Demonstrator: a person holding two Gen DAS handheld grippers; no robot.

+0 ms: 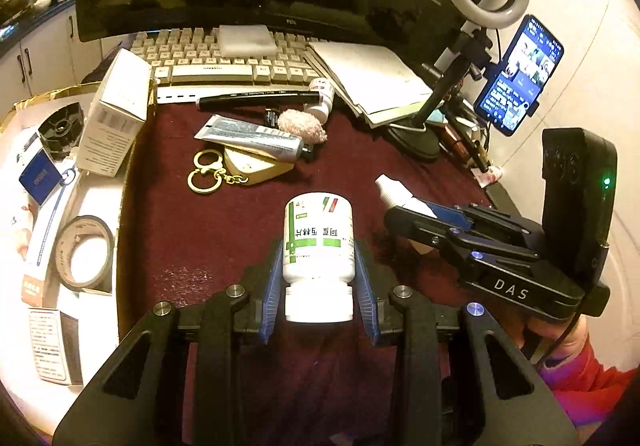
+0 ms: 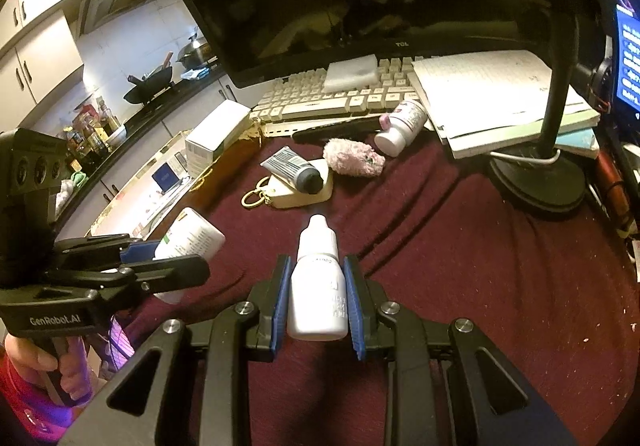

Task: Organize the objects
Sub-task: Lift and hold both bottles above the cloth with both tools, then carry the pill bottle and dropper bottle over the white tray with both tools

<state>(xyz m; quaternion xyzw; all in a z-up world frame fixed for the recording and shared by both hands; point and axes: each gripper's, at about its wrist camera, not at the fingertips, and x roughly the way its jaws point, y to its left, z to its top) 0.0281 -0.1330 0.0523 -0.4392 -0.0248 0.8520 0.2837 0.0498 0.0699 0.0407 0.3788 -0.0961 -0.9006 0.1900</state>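
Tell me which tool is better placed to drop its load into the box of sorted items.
Left, probably. The left tool grips the pill bottle right beside the box, which lies on its side of the desk. The right tool, holding the dropper bottle, sits farther away.

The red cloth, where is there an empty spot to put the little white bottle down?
The red cloth is bare between the dropper bottle and the lamp base. It is crowded near the keyboard: tube, keyring, pink fluff.
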